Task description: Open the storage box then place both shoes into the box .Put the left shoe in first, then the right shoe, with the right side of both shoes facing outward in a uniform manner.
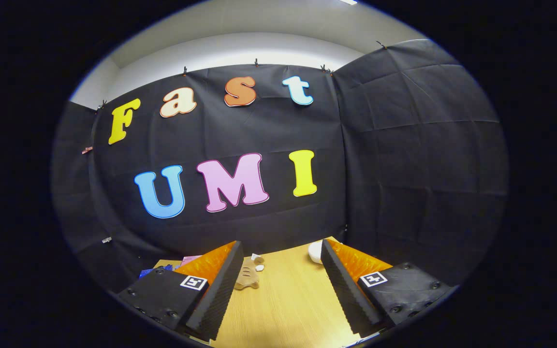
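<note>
Two ridged black fingers [220, 285] of your hand-held gripper [278, 290] stand wide apart over the wooden tabletop [288, 299], with nothing pressed between them. Each finger has an orange backing and a black block behind it that carries a small square marker.

Taking the tabletop as your landmark: your gripper is held above its near part and looks level across it toward the black cloth wall [404, 145], which rises straight behind its far edge. Bare wood lies between the fingers.

At the far part of the tabletop, just beyond the tip of your left finger, lies a small tan object [248, 279] with a couple of pale bits beside it; it is too small to say what it is. At the far edge of the tabletop, just beyond the tip of your right finger, sits a rounded white thing [315, 252], partly hidden by that finger; you cannot tell from here whether it is one of the shoes. Off the tabletop's left far corner, behind the left finger, some blue and pink material [162, 268] peeks out.
</note>
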Demonstrator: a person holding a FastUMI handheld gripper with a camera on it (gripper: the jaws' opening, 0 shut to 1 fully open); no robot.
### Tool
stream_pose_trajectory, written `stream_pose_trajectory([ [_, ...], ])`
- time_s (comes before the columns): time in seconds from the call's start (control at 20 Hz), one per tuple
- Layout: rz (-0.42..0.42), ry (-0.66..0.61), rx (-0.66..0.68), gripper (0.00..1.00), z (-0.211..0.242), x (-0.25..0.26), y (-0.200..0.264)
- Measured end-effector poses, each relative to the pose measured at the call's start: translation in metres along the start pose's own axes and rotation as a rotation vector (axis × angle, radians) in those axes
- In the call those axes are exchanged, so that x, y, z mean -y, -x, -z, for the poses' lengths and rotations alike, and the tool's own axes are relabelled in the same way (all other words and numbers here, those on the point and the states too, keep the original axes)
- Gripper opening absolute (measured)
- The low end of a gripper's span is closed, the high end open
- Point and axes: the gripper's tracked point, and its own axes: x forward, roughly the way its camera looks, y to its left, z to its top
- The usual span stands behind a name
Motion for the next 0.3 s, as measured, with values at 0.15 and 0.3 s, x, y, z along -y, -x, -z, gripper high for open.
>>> stream_pose_trajectory([
  [0.15,0.023,0.062,-0.042,0.98,0.026,0.012,-0.006],
  [0.3,0.034,0.091,-0.058,0.98,0.037,0.015,-0.011],
])
